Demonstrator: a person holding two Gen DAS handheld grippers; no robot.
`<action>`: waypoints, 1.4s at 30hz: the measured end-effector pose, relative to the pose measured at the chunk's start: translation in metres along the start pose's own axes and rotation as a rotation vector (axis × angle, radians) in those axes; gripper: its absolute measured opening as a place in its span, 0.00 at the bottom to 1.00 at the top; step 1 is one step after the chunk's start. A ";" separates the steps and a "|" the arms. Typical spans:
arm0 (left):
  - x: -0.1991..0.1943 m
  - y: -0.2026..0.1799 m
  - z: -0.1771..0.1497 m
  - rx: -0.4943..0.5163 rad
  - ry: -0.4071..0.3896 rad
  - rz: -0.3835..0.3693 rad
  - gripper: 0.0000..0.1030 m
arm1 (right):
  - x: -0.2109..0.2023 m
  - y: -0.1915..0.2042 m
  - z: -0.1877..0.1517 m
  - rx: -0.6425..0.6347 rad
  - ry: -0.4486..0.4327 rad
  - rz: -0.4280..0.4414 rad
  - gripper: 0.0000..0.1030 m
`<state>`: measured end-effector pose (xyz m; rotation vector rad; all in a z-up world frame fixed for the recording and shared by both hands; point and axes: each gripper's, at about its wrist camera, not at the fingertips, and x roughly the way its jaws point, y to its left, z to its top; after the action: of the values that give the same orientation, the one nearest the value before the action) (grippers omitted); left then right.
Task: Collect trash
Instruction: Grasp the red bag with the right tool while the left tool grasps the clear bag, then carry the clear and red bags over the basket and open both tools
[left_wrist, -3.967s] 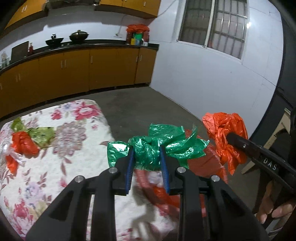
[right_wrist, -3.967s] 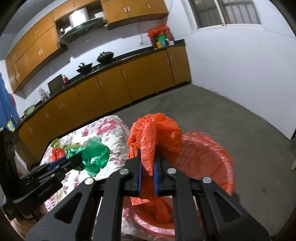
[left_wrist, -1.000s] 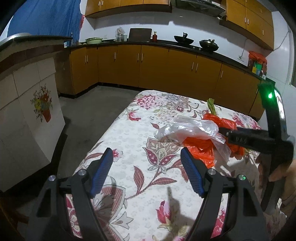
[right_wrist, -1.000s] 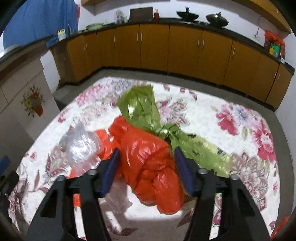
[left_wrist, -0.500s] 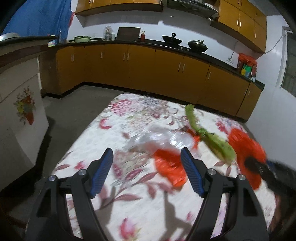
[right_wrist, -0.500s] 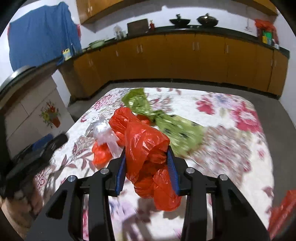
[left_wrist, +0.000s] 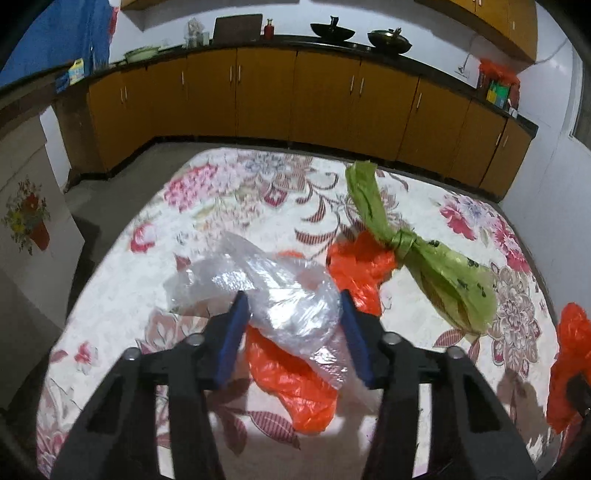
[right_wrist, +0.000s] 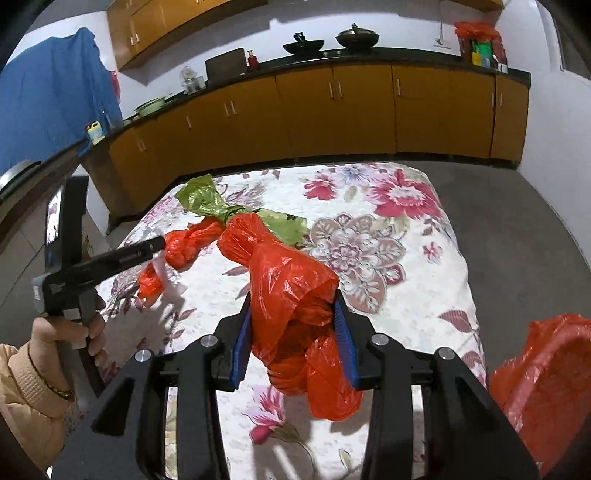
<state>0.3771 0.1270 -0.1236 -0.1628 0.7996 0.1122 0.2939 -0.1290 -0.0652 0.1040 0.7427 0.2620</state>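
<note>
The right tool (right_wrist: 293, 341) is clamped on a red bag (right_wrist: 295, 310); only the left view shows the left tool (left_wrist: 291, 328), pads apart around a clear bag (left_wrist: 273, 295).

A crumpled clear plastic bag (left_wrist: 273, 291) lies over an orange bag (left_wrist: 295, 380); beside them a knotted green bag (left_wrist: 436, 266); another orange bag (right_wrist: 295, 295) is lifted.

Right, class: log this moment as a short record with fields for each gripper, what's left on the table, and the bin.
Left gripper: open around clear plastic bag, not yet shut
Right gripper: shut on orange bag, lifted
Left on table: green knotted bag, orange scraps
Bin: orange-lined basin, right of table
</note>
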 end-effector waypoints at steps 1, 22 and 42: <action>-0.001 0.002 -0.002 -0.007 -0.002 -0.009 0.35 | -0.001 -0.001 -0.001 0.002 -0.001 0.001 0.40; -0.119 -0.042 -0.024 0.111 -0.148 -0.200 0.17 | -0.092 -0.031 -0.014 0.065 -0.118 -0.053 0.40; -0.229 -0.199 -0.073 0.358 -0.167 -0.593 0.17 | -0.226 -0.105 -0.046 0.263 -0.291 -0.278 0.40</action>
<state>0.1994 -0.0911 0.0125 -0.0451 0.5670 -0.5677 0.1244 -0.2912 0.0295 0.2796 0.4906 -0.1163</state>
